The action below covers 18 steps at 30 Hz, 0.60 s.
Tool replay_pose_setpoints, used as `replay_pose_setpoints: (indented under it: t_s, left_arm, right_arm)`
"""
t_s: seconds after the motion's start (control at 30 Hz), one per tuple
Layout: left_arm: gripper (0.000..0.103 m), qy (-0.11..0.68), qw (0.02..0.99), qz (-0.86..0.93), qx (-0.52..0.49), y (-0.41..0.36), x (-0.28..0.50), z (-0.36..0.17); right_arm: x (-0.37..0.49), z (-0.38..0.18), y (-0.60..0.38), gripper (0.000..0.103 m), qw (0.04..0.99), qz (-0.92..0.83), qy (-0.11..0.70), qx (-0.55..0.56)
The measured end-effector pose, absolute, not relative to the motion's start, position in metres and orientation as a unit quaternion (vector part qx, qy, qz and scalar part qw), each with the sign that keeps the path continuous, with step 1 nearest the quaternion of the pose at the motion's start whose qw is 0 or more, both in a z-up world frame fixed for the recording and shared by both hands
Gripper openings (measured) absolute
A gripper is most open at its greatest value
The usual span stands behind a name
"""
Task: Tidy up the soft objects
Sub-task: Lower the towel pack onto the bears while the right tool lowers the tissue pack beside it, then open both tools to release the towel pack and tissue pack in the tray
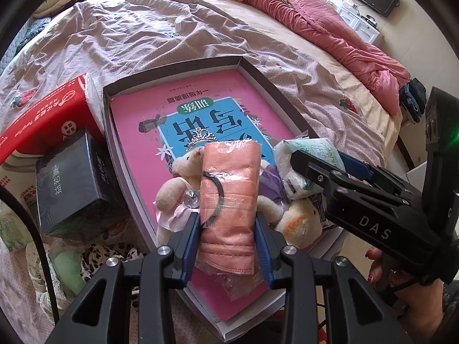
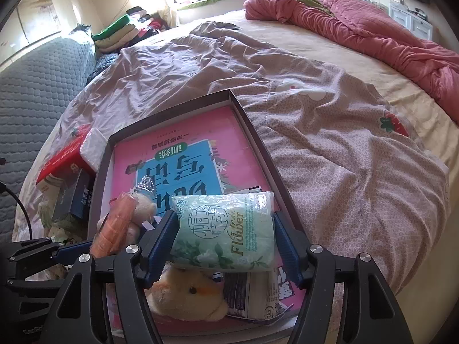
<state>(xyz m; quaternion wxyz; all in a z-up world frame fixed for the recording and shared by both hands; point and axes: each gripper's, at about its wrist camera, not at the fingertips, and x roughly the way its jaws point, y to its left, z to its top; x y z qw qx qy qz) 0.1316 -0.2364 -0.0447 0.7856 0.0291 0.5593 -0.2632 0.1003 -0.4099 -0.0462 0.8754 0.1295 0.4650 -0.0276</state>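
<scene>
A shallow grey box [image 1: 254,71] lies on the bed with a pink book [image 1: 134,132] inside it. My left gripper [image 1: 228,218] is shut on a salmon-pink wrapped pack [image 1: 229,177], held upright over the box's near end. Behind that pack sits a cream bear plush [image 1: 183,163] wearing a small tiara. My right gripper [image 2: 223,218] is shut on a pale green tissue pack [image 2: 226,229], just above a yellow chick plush [image 2: 189,292] and a printed plastic packet [image 2: 252,295]. The two grippers are side by side, the left one's pink pack [image 2: 114,229] showing at the right wrist view's left.
A red tissue carton [image 1: 43,114] and a dark blue box [image 1: 68,183] crowd the grey box's left side. Wrinkled sheet [image 2: 330,149] spreads to the right and beyond. A pink quilt [image 1: 315,23] is bunched at the far edge. A grey couch [image 2: 34,100] stands left.
</scene>
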Motion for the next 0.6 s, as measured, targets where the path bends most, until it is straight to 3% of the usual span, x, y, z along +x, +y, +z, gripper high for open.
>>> replay_pose_setpoints:
  t_s: [0.13, 0.6]
  left_arm:
    - [0.037, 0.559, 0.784, -0.267, 0.022, -0.236, 0.1322, -0.0448]
    - [0.039, 0.564, 0.78, -0.272, 0.012, -0.2368, 0.1322, -0.0469]
  right_arm:
    - [0.1011, -0.0481, -0.4103, 0.075, 0.873, -0.029, 0.469, 0.13]
    - [0.0941, -0.0416, -0.4181, 0.079, 0.876, -0.042, 0.459, 0.138]
